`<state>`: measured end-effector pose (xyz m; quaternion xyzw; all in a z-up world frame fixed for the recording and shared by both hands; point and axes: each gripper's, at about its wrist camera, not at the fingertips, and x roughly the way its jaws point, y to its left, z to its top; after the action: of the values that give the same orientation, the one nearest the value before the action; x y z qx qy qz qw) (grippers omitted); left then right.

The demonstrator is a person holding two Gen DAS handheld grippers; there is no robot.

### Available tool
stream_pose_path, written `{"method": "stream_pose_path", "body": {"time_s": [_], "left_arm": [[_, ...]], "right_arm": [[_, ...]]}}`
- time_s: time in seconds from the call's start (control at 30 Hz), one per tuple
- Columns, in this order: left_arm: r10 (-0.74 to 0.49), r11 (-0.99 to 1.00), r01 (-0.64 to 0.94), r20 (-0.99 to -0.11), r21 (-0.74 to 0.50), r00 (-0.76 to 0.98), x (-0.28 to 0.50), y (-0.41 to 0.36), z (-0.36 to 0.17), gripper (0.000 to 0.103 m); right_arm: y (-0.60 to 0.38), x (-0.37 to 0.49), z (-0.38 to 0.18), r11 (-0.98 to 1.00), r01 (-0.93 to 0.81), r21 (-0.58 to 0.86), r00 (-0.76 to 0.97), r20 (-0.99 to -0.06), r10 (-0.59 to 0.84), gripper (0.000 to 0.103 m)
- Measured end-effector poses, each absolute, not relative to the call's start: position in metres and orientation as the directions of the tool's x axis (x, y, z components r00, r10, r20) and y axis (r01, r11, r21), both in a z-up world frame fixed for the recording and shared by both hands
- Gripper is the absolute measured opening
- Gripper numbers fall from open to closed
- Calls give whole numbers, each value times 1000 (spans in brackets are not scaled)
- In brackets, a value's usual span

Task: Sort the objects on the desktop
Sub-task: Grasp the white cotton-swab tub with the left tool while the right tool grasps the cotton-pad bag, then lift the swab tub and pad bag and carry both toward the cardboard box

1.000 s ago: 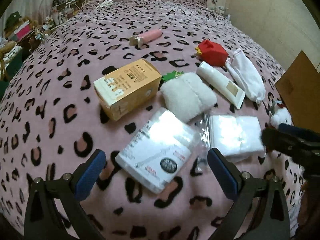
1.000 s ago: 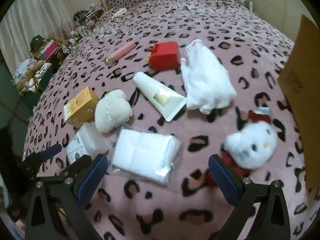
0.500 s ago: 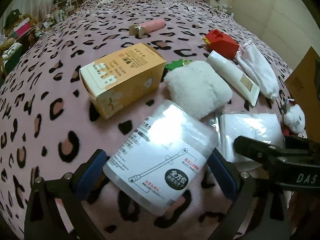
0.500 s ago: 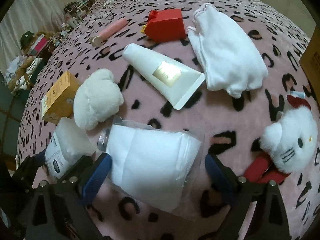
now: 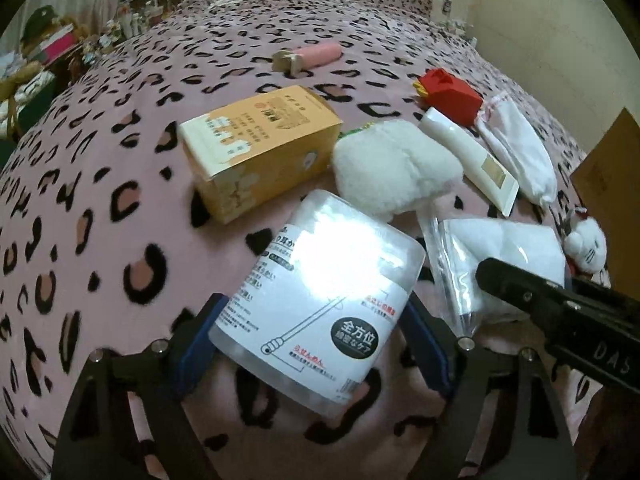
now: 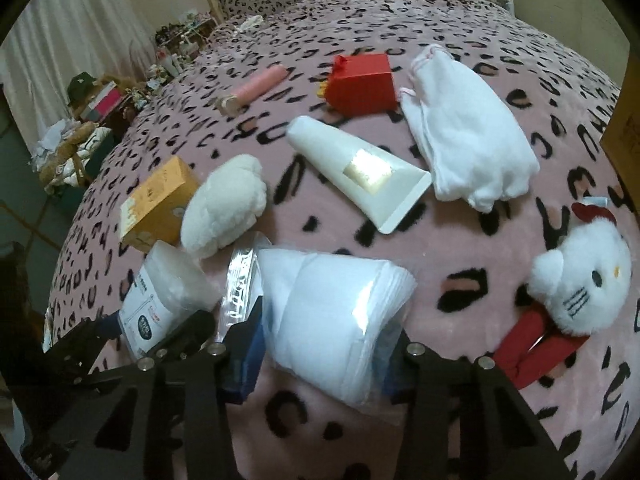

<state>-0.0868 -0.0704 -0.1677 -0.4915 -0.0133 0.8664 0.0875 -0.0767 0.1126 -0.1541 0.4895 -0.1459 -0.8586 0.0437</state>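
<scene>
Both tongs have dropped in on the bed (image 5: 100,208) since a second ago. The left tongs (image 5: 312,336) are closing, blue pads now against both sides of the cotton swab tub (image 5: 320,304), which lay clear ahead of them before. The right tongs (image 6: 324,356) are closing too, squeezing the bagged white pads (image 6: 332,312). Beyond lie the orange box (image 5: 260,148), fluffy white toy (image 5: 392,168), cream tube (image 6: 360,168) and red box (image 6: 360,80), unmoved.
</scene>
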Motion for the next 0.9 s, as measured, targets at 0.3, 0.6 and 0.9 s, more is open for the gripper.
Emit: {"method": "stream_pose_path", "body": {"time_s": [0.3,0.6,0.9], "left_arm": [[168,-986,-67,-860,-155,-482,-71,-92,-164,74],[152,-988,-93,-869,-122,-471,-69,-85,-174,75],[101,-991,-124,-853,-43,-512,-77,-67,-185,73]], "right_arm": [[107,-64,-142,-960,-45,276,-524,-825,-213,44],[112,-57,-159,-948,-76,310,-487,-841,-236,44],[117,-59,-168,-934,-99,343,-478,-840,-258,45]]}}
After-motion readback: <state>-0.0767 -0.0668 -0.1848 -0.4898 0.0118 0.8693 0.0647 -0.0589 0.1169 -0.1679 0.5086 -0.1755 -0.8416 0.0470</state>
